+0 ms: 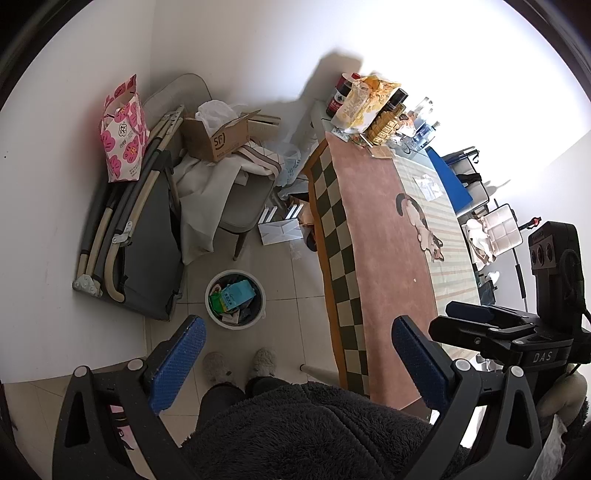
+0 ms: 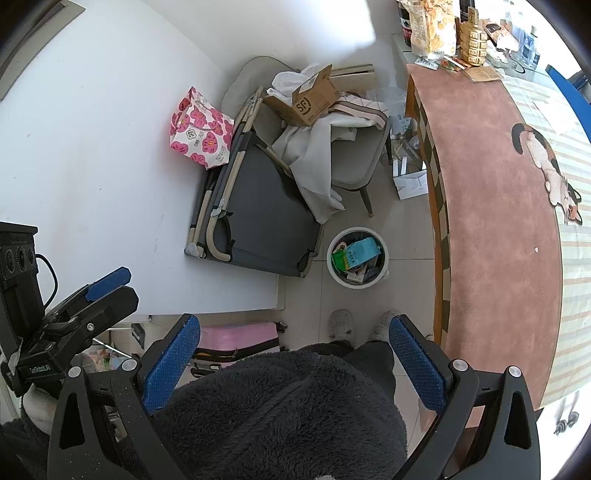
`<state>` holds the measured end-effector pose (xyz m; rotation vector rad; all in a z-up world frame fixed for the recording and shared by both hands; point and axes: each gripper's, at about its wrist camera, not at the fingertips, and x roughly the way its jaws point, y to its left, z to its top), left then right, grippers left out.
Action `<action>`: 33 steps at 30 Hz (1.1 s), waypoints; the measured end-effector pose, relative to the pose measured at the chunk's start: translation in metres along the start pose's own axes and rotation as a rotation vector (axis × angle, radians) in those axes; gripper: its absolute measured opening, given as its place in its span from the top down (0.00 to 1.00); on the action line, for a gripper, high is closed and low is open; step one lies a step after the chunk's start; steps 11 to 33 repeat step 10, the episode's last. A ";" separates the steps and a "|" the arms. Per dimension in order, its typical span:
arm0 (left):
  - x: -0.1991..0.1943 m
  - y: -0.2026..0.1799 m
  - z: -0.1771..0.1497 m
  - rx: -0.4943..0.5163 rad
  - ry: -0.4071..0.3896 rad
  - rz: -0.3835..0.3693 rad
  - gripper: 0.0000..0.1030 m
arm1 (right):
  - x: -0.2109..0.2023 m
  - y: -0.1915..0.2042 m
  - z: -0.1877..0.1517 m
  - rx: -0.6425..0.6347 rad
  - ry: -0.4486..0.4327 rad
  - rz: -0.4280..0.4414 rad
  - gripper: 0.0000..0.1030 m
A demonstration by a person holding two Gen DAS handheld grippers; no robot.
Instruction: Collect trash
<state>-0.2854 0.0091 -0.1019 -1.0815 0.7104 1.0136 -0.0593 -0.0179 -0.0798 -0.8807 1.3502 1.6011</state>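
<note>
A white round trash bin [image 1: 235, 300] [image 2: 357, 257] stands on the tiled floor beside the table, filled with a teal carton [image 1: 238, 293] [image 2: 362, 253], a green packet and other packaging. A crumpled white paper [image 1: 428, 186] lies on the far part of the table. My left gripper [image 1: 299, 354] is open and empty, held high above the floor and the person's dark fleece front. My right gripper [image 2: 295, 354] is open and empty, at the same height. Each gripper shows in the other's view, at its edge [image 1: 491, 325] [image 2: 99, 291].
The long table [image 1: 384, 236] [image 2: 495, 206] with a pink cat-print cloth runs along the right. Bottles and snack bags [image 1: 369, 107] [image 2: 443, 33] crowd its far end. A chair with a cardboard box [image 1: 218, 136] [image 2: 306, 99], a folded cot [image 2: 255, 206] and a pink flowered bag [image 1: 123, 136] stand by the wall.
</note>
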 end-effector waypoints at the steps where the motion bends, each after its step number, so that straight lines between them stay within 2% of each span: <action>1: 0.000 0.000 0.000 0.000 0.001 -0.001 0.00 | 0.000 0.000 0.000 0.000 0.000 -0.001 0.00; 9: -0.002 0.001 -0.002 -0.002 -0.001 -0.001 0.00 | -0.001 0.012 -0.003 -0.010 0.002 0.002 0.00; 33: -0.001 0.001 -0.002 -0.001 0.000 0.000 0.00 | -0.001 0.011 -0.004 -0.011 0.003 0.003 0.00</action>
